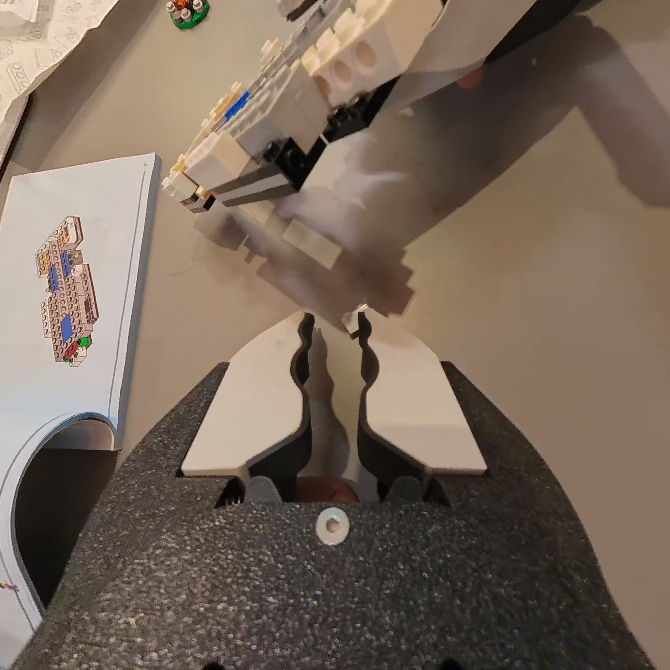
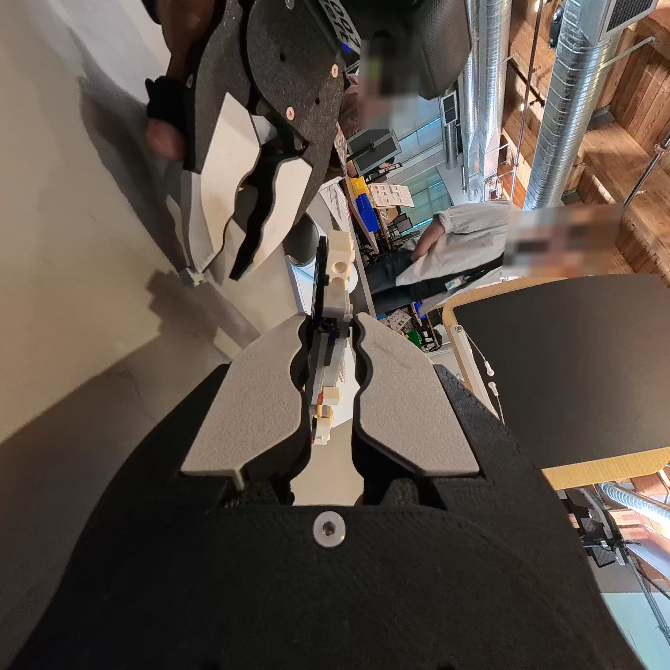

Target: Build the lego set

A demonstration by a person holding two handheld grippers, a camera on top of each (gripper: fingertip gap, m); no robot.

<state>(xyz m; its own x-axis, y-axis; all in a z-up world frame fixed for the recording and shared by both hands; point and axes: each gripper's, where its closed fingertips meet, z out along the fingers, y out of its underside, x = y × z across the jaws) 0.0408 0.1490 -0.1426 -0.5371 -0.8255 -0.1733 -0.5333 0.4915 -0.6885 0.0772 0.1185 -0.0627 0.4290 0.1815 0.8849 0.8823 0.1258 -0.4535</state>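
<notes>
- Grip on the brick model [image 2: 328, 348] is provided by the right gripper [image 2: 330, 322] alone: its pads are pressed on the black underside and on the studded side, and the long white, grey and black build is held in the air above the table [image 1: 507, 326]
- The left gripper [image 1: 333, 321] is seen with its jaws parted; a small grey-white piece [image 1: 352, 323] is touched by one fingertip only and is not clamped
- The small piece is judged likely to drop, since it is pressed from one side only
- The model is gripped near one end, so a sag or a split at a seam is judged possible
- A pale flat tile [image 1: 311, 243] is seen on the table below the model, with an open instruction booklet [image 1: 72, 290] lying to the left; either could be struck if the model is lowered carelessly
</notes>
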